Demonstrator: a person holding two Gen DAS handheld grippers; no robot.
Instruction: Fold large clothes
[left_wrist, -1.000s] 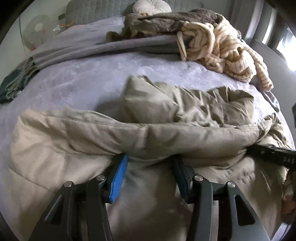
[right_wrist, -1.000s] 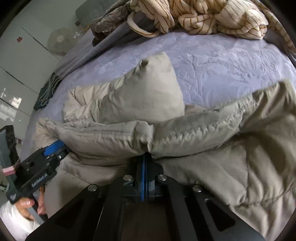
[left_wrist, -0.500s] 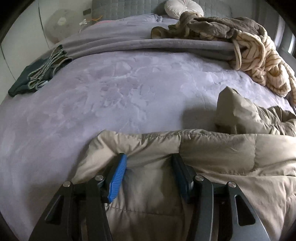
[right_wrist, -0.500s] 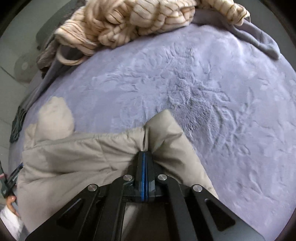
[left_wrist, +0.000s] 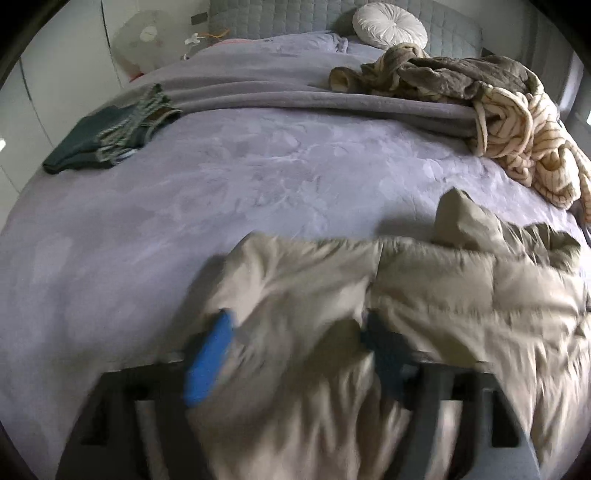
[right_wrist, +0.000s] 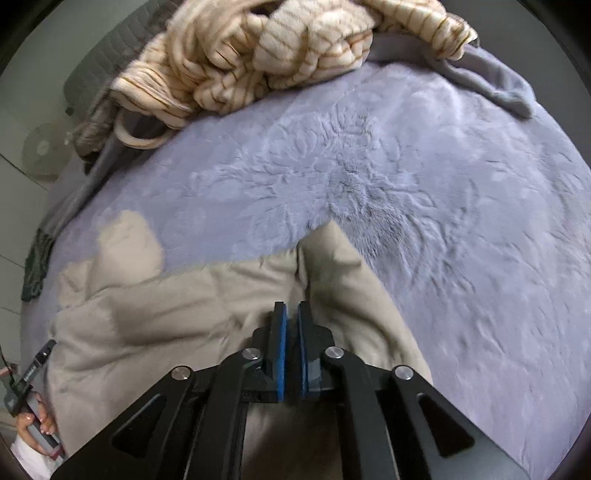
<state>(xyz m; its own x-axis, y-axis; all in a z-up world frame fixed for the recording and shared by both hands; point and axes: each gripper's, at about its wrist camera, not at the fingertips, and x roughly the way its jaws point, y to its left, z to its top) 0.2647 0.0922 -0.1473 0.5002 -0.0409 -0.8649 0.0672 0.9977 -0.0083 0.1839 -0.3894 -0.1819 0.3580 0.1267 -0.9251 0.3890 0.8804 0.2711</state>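
- The folded dark green cloth (left_wrist: 99, 142) lies at the far left of the bed (left_wrist: 258, 177), well apart from the work, so it needs no care
- The left gripper (left_wrist: 295, 354) stands wide and its jaws are opening; padded fabric still bulges between the blue pad and the dark one, but the pads look clear of it
- The beige padded jacket (left_wrist: 424, 295) lies on the near part of the bed, its folded edge running across in front of both grippers, one corner (left_wrist: 458, 218) sticking up
- To let go well, I judge each gripper should lift away without dragging the edge out of line
- The right gripper (right_wrist: 291, 321) shows a narrow gap, jaws opening, with no fabric seen between the pads; the jacket edge (right_wrist: 229, 295) lies just under its tips
- The striped cream garment (left_wrist: 524, 147) is heaped at the far right, apart from the jacket
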